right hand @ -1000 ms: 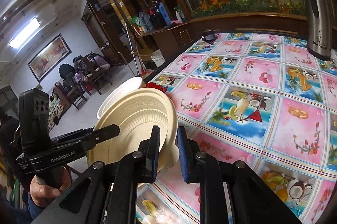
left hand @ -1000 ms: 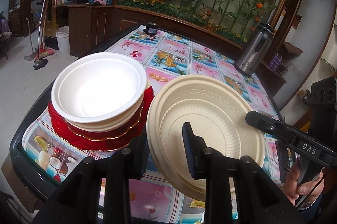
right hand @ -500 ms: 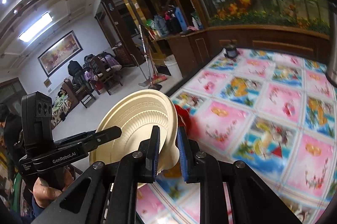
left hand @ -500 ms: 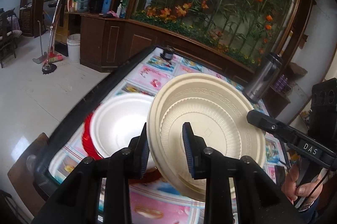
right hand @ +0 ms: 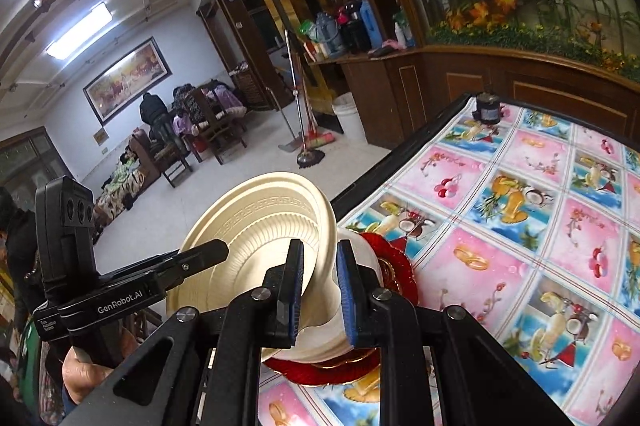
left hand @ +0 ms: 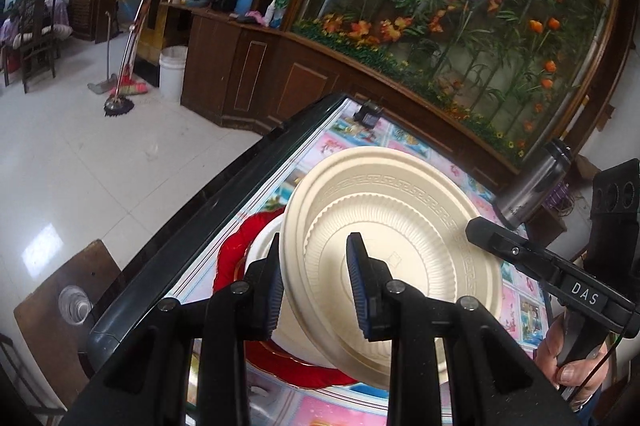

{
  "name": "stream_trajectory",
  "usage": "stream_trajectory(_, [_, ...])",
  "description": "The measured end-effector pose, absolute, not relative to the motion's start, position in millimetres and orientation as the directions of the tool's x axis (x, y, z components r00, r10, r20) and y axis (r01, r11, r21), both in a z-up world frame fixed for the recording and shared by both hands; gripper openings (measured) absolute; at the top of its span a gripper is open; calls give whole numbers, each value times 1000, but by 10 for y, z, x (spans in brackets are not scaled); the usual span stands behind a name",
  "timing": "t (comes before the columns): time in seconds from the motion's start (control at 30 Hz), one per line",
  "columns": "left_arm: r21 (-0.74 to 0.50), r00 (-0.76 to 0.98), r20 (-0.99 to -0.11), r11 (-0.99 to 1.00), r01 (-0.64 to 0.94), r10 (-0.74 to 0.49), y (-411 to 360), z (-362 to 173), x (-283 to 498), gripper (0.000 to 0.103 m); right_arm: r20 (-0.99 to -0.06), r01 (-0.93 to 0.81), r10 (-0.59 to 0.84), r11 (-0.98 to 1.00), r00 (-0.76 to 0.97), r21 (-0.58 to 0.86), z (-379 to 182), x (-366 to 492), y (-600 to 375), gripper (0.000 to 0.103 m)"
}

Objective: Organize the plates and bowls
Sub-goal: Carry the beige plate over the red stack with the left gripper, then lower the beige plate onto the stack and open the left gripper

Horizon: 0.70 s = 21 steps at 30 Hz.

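A stack of cream plates (left hand: 400, 238) hangs tilted in the air, held by its rim from both sides. My left gripper (left hand: 316, 262) is shut on its left rim, and my right gripper (right hand: 318, 266) is shut on the opposite rim. In the right wrist view the cream plates (right hand: 256, 226) stand left of centre, with the left gripper (right hand: 200, 258) reaching in from the left. Right under them sit white bowls (right hand: 364, 250) on red plates (right hand: 394, 266), near the table's left corner. The left wrist view shows only slivers of the white bowls (left hand: 262, 246) and red plates (left hand: 236, 250).
The table (left hand: 192, 226) has a dark raised rim and a colourful cloth. A steel thermos (left hand: 536, 185) stands at the far right, a small dark jar (right hand: 486, 107) at the far edge. A wooden stool (left hand: 60, 306) with a cup stands on the floor below the corner.
Both grippers have carried the cream plates left and slightly up, from beside the bowl stack to over it. The white bowls, fully visible before, are now mostly covered.
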<state>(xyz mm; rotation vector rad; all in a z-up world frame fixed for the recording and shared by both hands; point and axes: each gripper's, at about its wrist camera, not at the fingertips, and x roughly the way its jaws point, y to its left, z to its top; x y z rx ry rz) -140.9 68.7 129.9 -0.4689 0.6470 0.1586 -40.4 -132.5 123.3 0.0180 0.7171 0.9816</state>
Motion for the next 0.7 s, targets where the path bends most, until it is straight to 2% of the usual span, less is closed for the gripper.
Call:
stream_trajectory(0.43, [-386, 742, -670, 863, -326, -19, 846, 860, -1244, 27, -627, -727, 714, 603, 311, 327, 800, -186, -1134, 19])
stream_trajectory(0.7, [-381, 740, -672, 863, -331, -13, 864, 804, -1241, 27, -644, -727, 699, 611, 310, 313, 715, -208, -1097, 19])
